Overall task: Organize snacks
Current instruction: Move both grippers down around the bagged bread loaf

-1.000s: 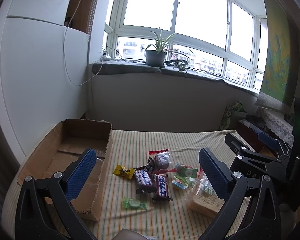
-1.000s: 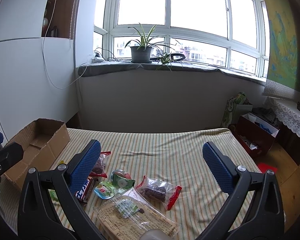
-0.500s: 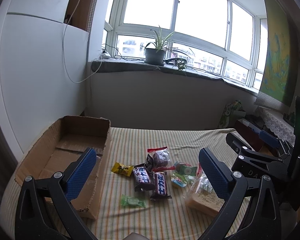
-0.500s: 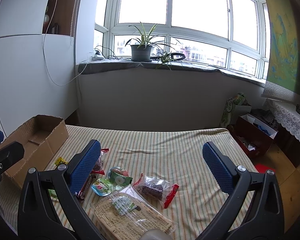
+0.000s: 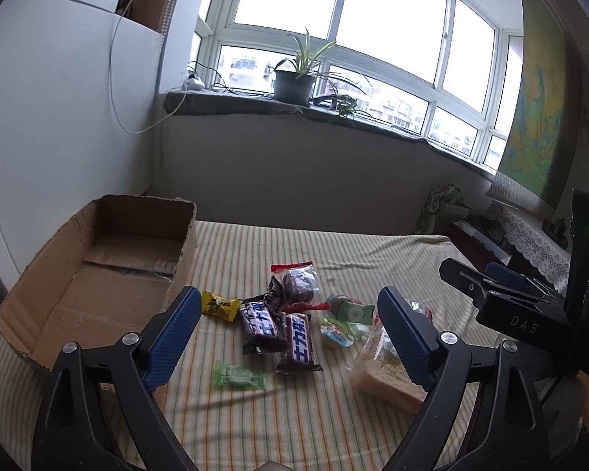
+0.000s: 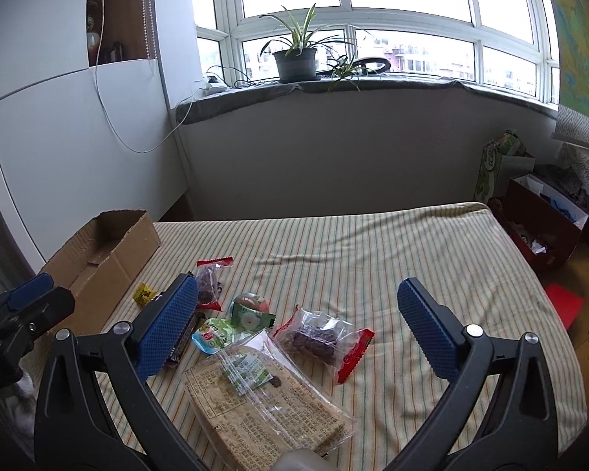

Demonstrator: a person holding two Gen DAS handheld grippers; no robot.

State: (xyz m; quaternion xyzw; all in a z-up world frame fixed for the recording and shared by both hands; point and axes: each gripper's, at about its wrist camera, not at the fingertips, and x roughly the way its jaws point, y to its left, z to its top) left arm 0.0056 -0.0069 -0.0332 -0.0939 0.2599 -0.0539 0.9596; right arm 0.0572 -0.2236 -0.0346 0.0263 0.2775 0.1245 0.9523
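Bed (image 6: 373, 259): soft striped cover, slightly wrinkled. Cardboard box (image 5: 98, 274) at its left edge, open top, corrugated walls, nothing inside. Snacks lie in a loose pile mid-bed, just right of the box: flat rectangular cracker pack (image 6: 263, 404) in crinkly clear film, two glossy dark chocolate bars (image 5: 278, 331) side by side, clear red-edged pouch (image 6: 318, 339) with dark contents, small yellow candy (image 5: 220, 305), small green candy (image 5: 238, 376).

Left tool (image 5: 286, 337): angled down over the bars, blue textured pads wide apart and closing, gripping nothing. Right tool (image 6: 294, 329): angled down above the cracker pack and pouch, pads wide apart, holding nothing.
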